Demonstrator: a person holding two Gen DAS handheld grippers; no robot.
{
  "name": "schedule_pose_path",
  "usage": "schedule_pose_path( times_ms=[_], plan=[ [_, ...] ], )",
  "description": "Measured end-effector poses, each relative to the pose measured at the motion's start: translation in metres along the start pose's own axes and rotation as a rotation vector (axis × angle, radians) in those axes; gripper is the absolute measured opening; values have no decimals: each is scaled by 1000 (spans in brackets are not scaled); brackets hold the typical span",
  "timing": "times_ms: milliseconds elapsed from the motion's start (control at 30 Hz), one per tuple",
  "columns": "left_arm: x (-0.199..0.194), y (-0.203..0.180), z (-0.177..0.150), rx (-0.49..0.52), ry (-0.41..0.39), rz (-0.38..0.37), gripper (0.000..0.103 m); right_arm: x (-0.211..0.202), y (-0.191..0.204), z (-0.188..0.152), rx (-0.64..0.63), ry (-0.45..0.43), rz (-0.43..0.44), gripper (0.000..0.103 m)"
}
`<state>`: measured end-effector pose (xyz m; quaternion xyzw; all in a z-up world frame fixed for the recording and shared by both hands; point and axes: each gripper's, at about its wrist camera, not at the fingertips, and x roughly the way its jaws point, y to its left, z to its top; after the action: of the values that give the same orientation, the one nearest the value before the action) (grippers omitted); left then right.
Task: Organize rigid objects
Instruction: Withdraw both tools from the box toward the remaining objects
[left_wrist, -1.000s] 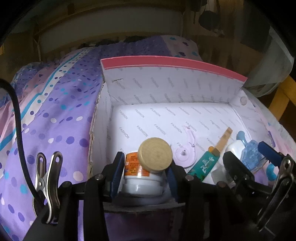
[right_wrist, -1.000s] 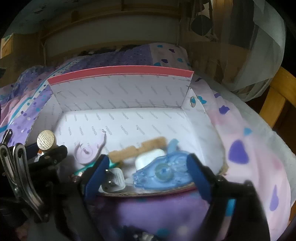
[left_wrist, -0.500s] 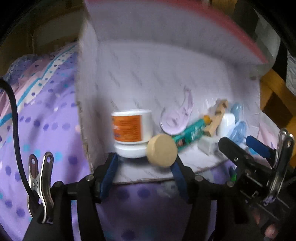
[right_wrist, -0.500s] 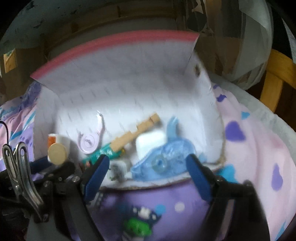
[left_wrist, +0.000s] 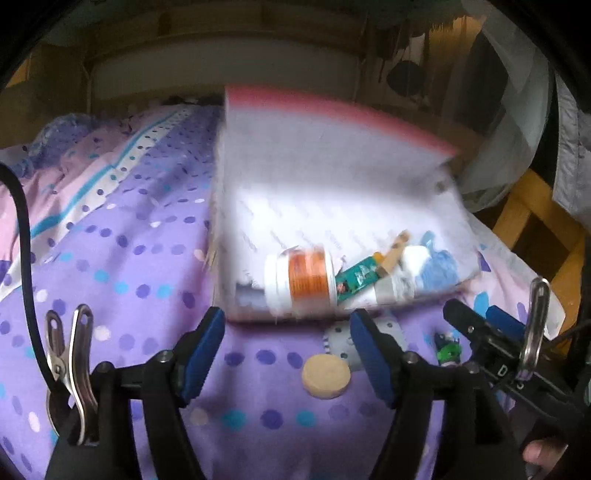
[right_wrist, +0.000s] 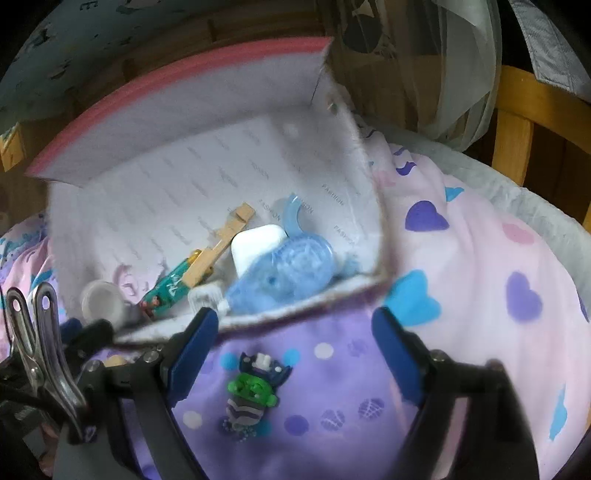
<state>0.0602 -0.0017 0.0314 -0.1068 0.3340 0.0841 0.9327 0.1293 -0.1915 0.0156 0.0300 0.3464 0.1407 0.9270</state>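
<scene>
A white cardboard box (left_wrist: 332, 173) with a pink rim sits on the bed; it also shows in the right wrist view (right_wrist: 192, 110). In it lie a white jar with an orange label (left_wrist: 301, 281), tipped on its side, a green tube (left_wrist: 356, 278), a wooden clothespin (right_wrist: 218, 245), a white case (right_wrist: 256, 245) and a blue tape dispenser (right_wrist: 284, 277). A tan round lid (left_wrist: 326, 376) lies on the bedspread in front of the box. My left gripper (left_wrist: 288, 356) is open and empty above the lid. My right gripper (right_wrist: 291, 354) is open and empty above a small green and purple toy (right_wrist: 251, 397).
The purple dotted bedspread (left_wrist: 110, 258) spreads to the left, a pink heart-print blanket (right_wrist: 480, 277) to the right. A wooden chair frame (right_wrist: 517, 122) and a headboard stand behind the bed.
Both grippers pulled back from the box. The left gripper let go of the jar, which now lies on its side in the box; the tan lid has dropped onto the bedspread.
</scene>
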Motion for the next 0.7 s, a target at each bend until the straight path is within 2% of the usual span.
schedule_pose_path(
  times_ms=[233,300,400,467,600,700],
  plan=[
    [-3,31,-22,-126,145,-51,76,-9,3,-13,-2,16,13,87],
    [-14,34,-28,-135,141,-50,76,-11,-4,-18,35,42,25,87],
    [-25,33,-38,-94,139,-31,76,-10,-20,-29,100,108,57,87],
    [-32,30,-44,-70,143,-23,76,-15,-22,-35,116,113,65,87],
    [-41,32,-52,-73,149,-32,76,-25,-17,-42,94,127,53,87],
    [-43,33,-45,-83,148,-56,76,-30,-13,-49,65,157,50,87]
  ],
)
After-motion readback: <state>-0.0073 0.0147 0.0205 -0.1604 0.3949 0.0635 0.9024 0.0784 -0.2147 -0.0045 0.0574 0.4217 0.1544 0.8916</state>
